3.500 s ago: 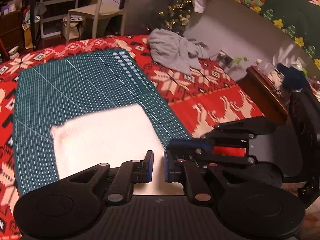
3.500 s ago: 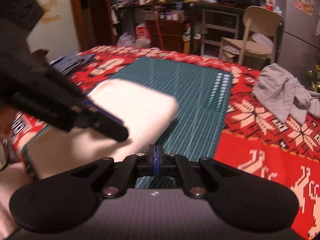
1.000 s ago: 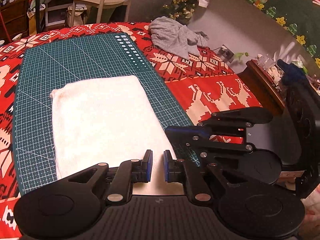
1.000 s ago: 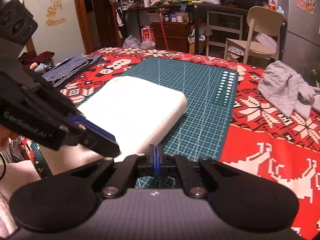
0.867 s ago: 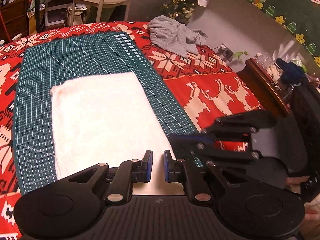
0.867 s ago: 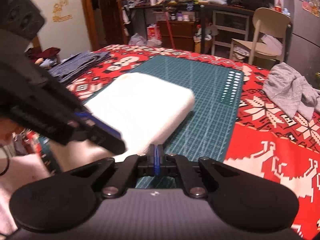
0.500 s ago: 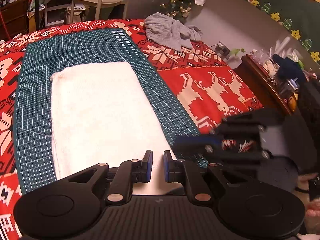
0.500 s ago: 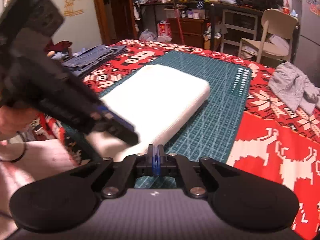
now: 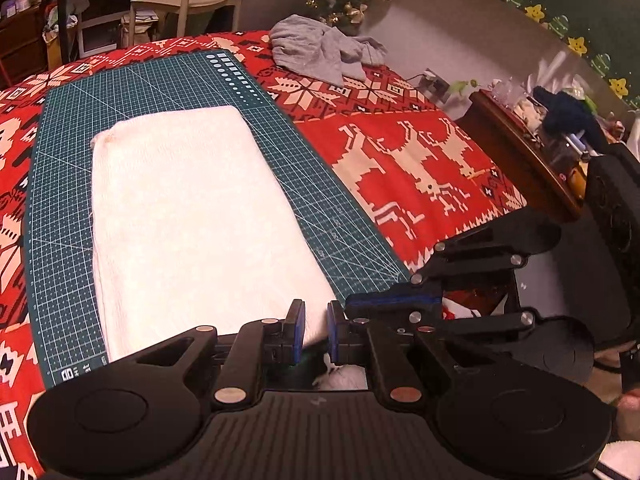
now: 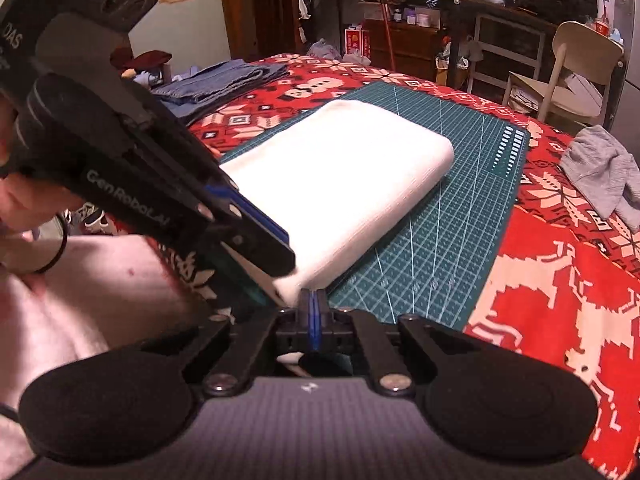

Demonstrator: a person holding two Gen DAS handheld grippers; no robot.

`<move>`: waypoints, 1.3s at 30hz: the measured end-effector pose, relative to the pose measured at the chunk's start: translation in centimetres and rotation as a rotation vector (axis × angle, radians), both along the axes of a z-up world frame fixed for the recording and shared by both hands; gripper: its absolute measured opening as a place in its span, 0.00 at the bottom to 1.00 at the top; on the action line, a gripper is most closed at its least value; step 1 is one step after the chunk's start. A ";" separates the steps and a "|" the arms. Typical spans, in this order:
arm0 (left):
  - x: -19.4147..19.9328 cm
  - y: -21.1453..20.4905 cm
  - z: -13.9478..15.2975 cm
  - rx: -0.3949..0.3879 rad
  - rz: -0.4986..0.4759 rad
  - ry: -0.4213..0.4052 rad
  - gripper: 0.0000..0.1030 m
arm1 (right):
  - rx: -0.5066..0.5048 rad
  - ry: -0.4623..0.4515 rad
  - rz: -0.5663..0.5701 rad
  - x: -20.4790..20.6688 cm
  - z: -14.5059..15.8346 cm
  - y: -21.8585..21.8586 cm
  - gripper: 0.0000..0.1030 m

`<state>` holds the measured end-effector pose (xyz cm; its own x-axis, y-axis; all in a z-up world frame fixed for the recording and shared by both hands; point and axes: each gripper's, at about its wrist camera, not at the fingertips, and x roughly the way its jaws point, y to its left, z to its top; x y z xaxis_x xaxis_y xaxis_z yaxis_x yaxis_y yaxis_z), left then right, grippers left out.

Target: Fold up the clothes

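Observation:
A folded white garment [image 9: 192, 208] lies lengthwise on the green cutting mat [image 9: 60, 240]; it also shows in the right wrist view [image 10: 340, 176]. My left gripper [image 9: 316, 334] sits at the garment's near edge, its blue pads a small gap apart with white cloth between them. It appears in the right wrist view [image 10: 256, 256] clamped on that near edge. My right gripper [image 10: 314, 320] is shut at the garment's near right corner; whether cloth is pinched is hidden. It shows in the left wrist view [image 9: 394, 300].
A crumpled grey garment [image 9: 324, 52] lies at the far right of the red patterned cover [image 9: 420, 168]. Folded blue denim [image 10: 216, 80] lies at the far left. A wooden side table [image 9: 524, 156] stands right of the bed. A chair [image 10: 576, 68] stands beyond.
Both grippers pulled back toward the near edge of the mat, dragging the white garment's near end with them, so it now lies longer and flatter.

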<state>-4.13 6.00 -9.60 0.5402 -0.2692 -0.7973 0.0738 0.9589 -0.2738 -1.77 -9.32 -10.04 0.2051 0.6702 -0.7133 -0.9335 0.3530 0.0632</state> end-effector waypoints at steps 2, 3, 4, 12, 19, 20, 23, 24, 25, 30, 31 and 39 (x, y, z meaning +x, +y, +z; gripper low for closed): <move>-0.2 0.0 0.1 -0.001 -0.001 0.002 0.10 | 0.010 -0.007 -0.027 0.3 0.0 -0.1 0.02; -0.2 0.0 0.0 0.001 -0.002 0.003 0.10 | 0.016 -0.014 -0.043 0.5 0.1 0.0 0.03; -0.2 0.0 0.0 0.003 -0.002 0.005 0.10 | 0.022 -0.021 -0.059 0.7 0.1 0.1 0.05; -0.4 -0.3 -0.1 0.022 -0.018 0.014 0.10 | -0.016 0.001 0.032 -0.6 0.0 0.7 0.02; -0.7 -0.1 0.0 0.007 -0.020 0.017 0.10 | -0.032 0.003 0.037 -0.9 0.3 0.0 0.03; -0.8 0.0 0.0 0.006 -0.019 0.018 0.10 | -0.027 -0.001 0.016 -0.7 0.3 0.0 0.04; -0.9 0.0 -0.1 0.006 -0.018 0.021 0.10 | -0.027 0.007 0.029 -0.9 0.0 0.1 0.05; -0.9 0.0 -0.1 0.007 -0.018 0.021 0.10 | -0.028 0.011 0.036 -1.0 -0.1 0.2 0.05; -0.8 -0.1 -0.1 0.007 -0.018 0.021 0.10 | -0.029 0.014 0.044 -1.1 -0.2 0.2 0.05; -1.0 0.0 0.0 0.002 -0.017 0.019 0.10 | -0.041 0.020 0.073 -1.7 -0.5 0.3 0.05; -1.0 0.0 0.0 0.001 -0.016 0.018 0.10 | -0.044 0.016 0.065 -1.7 -0.4 0.2 0.05; -2.6 3.0 2.0 -0.033 0.051 -0.021 0.10 | -0.020 0.011 -0.013 -0.8 0.1 -0.8 0.06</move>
<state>-6.75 8.97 -7.63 0.5704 -0.2667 -0.7768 0.0307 0.9521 -0.3044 -2.58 -10.07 -9.89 0.2064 0.6531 -0.7286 -0.9280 0.3667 0.0659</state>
